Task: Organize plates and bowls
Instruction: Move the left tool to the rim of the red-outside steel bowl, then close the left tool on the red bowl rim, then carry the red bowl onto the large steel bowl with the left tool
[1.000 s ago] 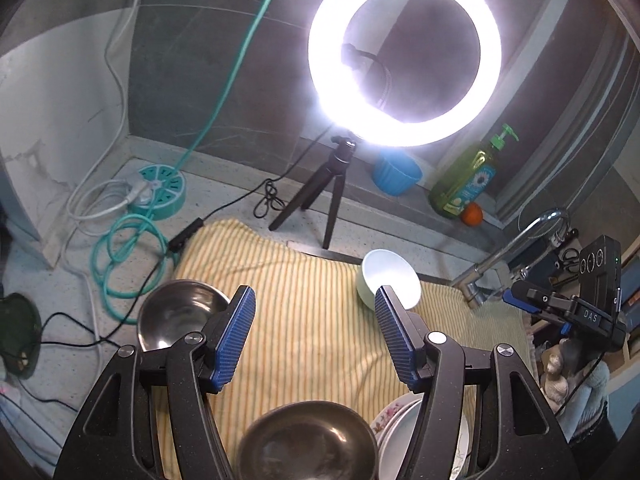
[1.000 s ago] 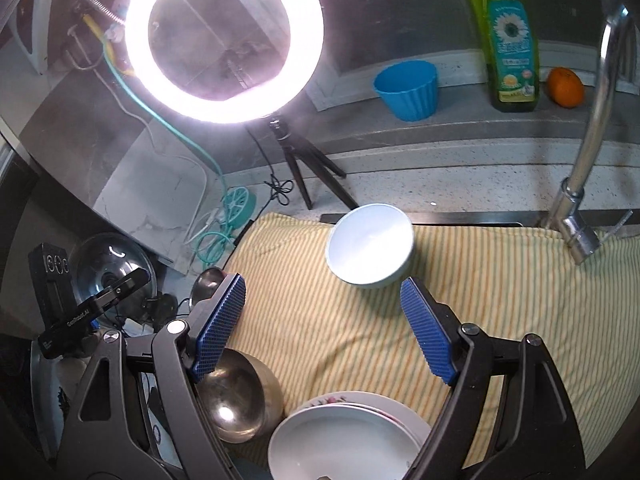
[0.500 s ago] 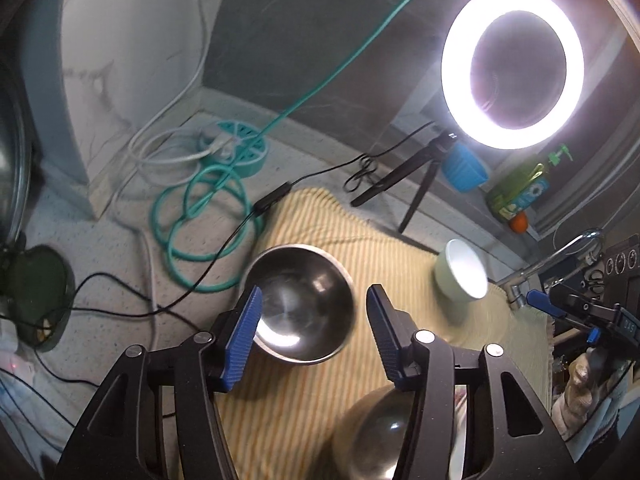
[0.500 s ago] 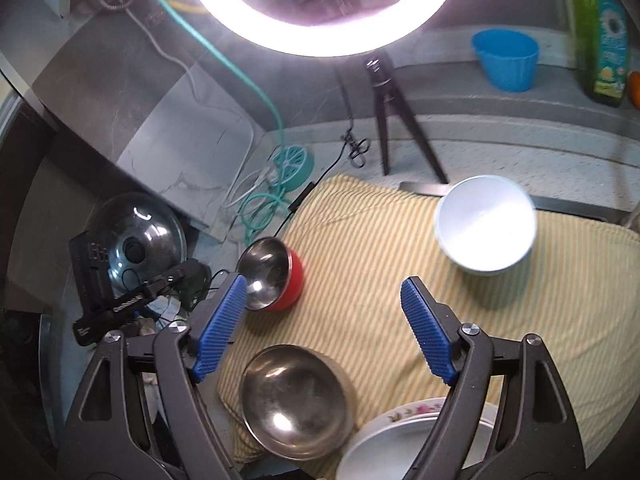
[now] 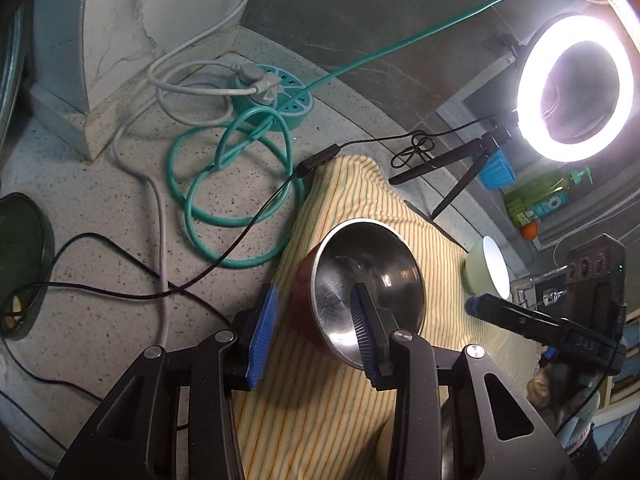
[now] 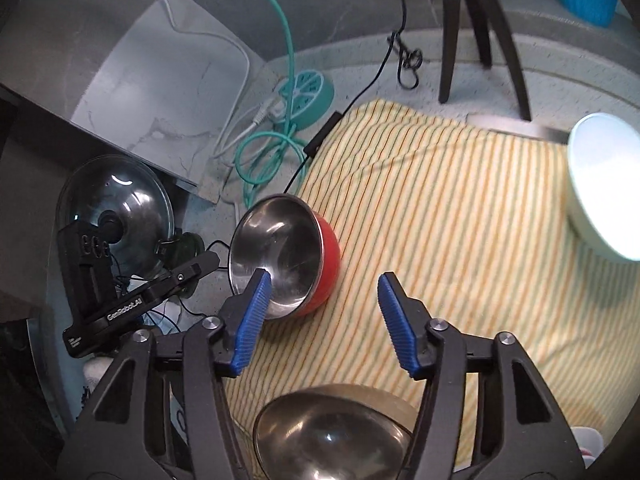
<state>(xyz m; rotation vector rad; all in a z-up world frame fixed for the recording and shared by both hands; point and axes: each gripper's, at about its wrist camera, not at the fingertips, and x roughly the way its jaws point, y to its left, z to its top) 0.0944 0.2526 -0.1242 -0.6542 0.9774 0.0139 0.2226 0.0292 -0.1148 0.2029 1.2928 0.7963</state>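
Note:
A steel bowl with a red outside point(image 5: 368, 280) point(image 6: 280, 256) sits tilted at the left edge of the yellow striped cloth point(image 5: 320, 400) point(image 6: 440, 208). My left gripper point(image 5: 314, 334) is open and straddles the bowl's near rim, one finger inside, one outside. My right gripper point(image 6: 324, 320) is open and empty, just right of that bowl. A second steel bowl point(image 6: 332, 436) lies below the right gripper. A pale green bowl point(image 5: 486, 268) point(image 6: 604, 184) stands at the cloth's far side. The edge of a plate point(image 6: 588, 444) shows at bottom right.
A teal power strip point(image 5: 276, 100) with coiled teal hose and black and white cables lies on the speckled counter left of the cloth. A ring light on a tripod point(image 5: 572, 88), a blue cup point(image 5: 496, 168) and a green soap bottle point(image 5: 540, 196) stand behind. A glass lid point(image 6: 116, 208) lies at left.
My left gripper has moved forward and narrowed around the red-sided bowl's rim. My right gripper has swung left and down toward the same bowl; the white bowl has slid to the right edge of view.

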